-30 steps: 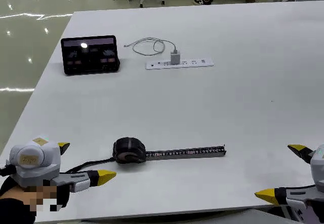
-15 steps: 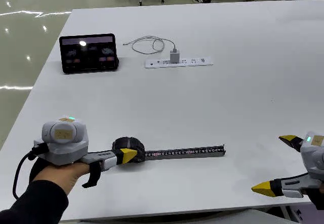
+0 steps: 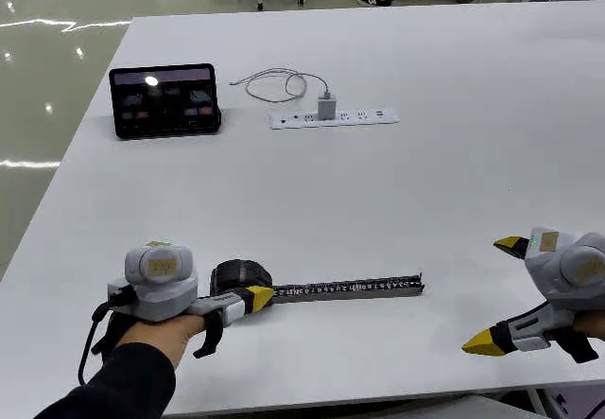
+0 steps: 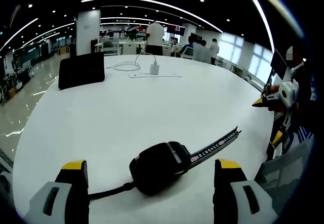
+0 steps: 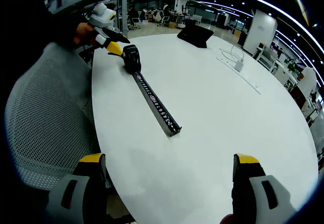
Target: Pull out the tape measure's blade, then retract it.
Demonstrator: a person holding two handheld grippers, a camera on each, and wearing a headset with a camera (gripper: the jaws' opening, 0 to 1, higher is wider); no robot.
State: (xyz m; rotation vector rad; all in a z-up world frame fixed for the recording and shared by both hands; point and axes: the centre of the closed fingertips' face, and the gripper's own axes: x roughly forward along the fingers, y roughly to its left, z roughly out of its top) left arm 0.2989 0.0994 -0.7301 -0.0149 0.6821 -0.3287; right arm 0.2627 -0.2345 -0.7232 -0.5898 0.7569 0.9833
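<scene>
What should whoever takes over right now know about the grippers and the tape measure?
Left gripper: open, one jaw on each side of the tape measure case, not closed on it.
Right gripper: open, holding nothing, over the near edge of the white table, apart from the blade's tip.
The case lies on the table with the blade pulled out flat, pointing toward the right gripper.
Done: blade is out. Left: retract it, probably by gripping the case first.

bare table (image 3: 454, 183) between blade (image 3: 350, 288) and right claw (image 3: 492, 294), tablet (image 3: 164, 100), power strip (image 3: 333, 117) well behind
</scene>
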